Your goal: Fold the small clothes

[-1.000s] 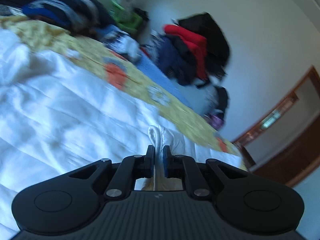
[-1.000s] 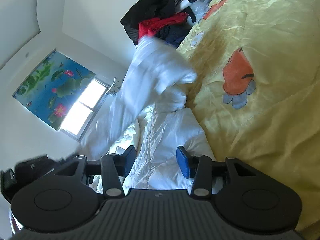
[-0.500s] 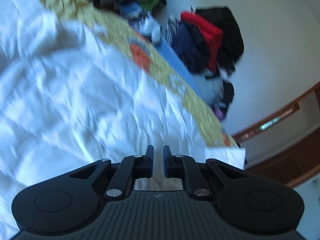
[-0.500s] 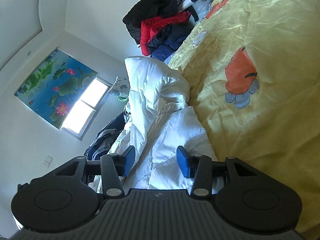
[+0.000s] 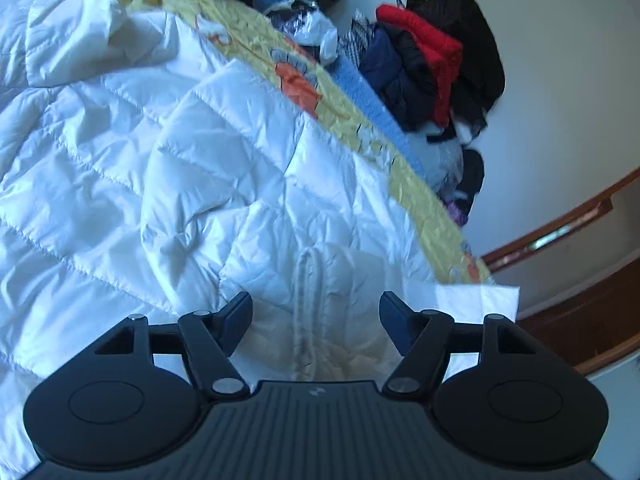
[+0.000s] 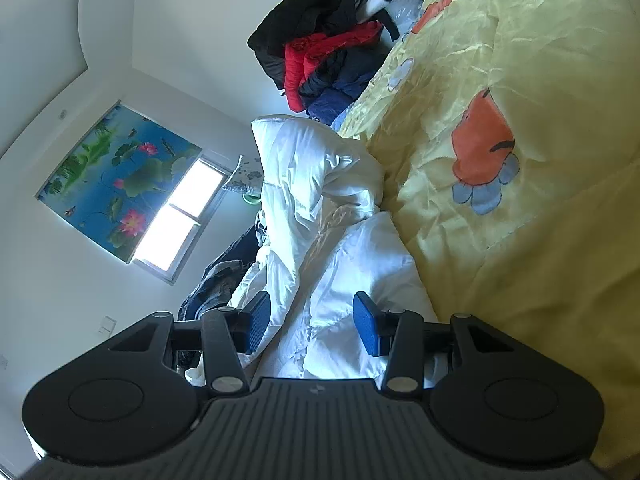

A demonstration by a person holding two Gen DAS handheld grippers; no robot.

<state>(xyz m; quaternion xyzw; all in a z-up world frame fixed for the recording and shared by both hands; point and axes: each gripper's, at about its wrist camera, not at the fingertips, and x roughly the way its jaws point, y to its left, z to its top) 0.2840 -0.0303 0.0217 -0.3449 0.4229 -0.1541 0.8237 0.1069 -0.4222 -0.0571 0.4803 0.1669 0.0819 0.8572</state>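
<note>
Between our left gripper [image 5: 316, 318], its jaws opening over the white jacket [image 5: 168, 168], lies a soft, light, slippery hem we should pinch.

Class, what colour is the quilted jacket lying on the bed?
White; the quilted jacket shows best in the left wrist view.

White walls [image 6: 192, 40], bright window [image 6: 176, 224], lotus blind [image 6: 116, 176], wooden door frame [image 5: 560, 228].
</note>
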